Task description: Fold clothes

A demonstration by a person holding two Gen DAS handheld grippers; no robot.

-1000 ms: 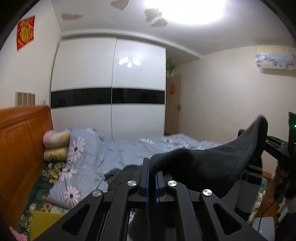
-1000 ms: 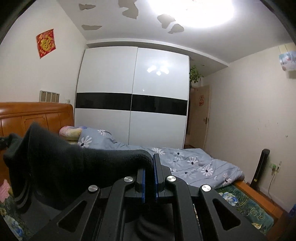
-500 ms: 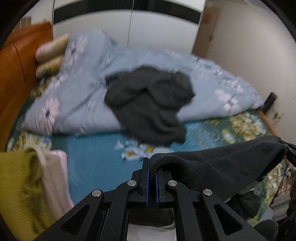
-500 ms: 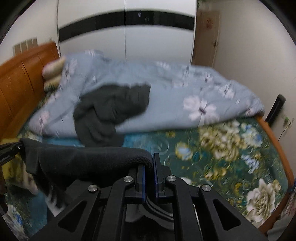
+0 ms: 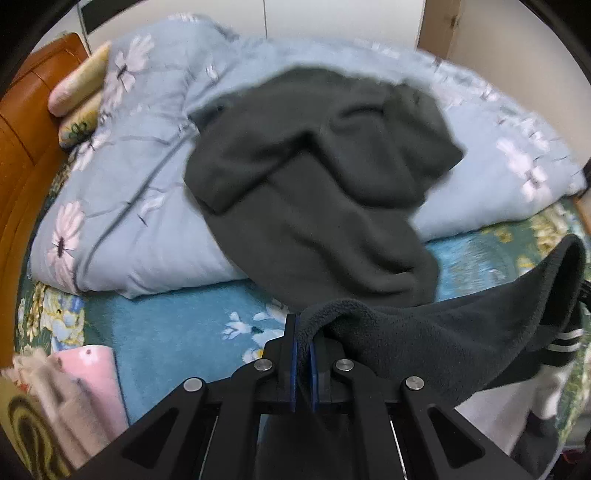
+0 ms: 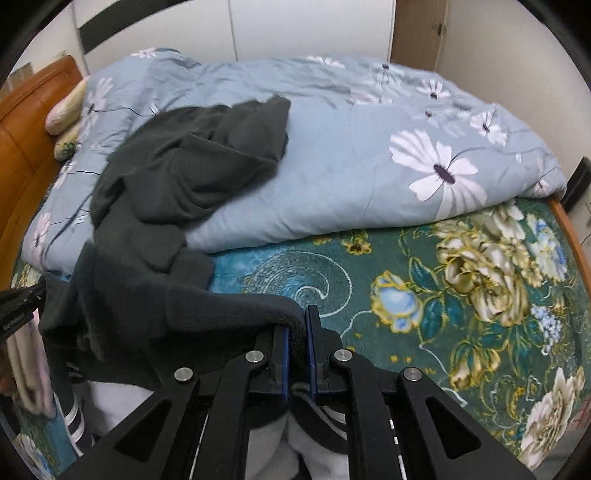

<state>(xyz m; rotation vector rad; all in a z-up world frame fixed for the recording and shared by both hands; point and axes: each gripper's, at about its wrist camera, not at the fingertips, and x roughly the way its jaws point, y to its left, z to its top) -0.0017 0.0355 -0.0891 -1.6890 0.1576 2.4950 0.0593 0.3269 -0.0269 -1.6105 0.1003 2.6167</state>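
Bed with floral sheet [image 6: 461,295], blue quilt [image 6: 369,147], dark garment [image 5: 314,177]. Left gripper [image 5: 303,343] and right gripper [image 6: 297,332] each pinch the dark fleece garment [image 5: 424,343] tightly.

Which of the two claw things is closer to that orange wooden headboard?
Left. The left gripper works at the headboard end of the bed, while the right gripper sits farther toward the foot; both pinch the dark fleece garment between them.

bed: floral green sheet [image 6: 461,280] | blue quilt [image 6: 351,155] | wooden headboard [image 5: 22,122] | white wardrobe [image 6: 295,29]
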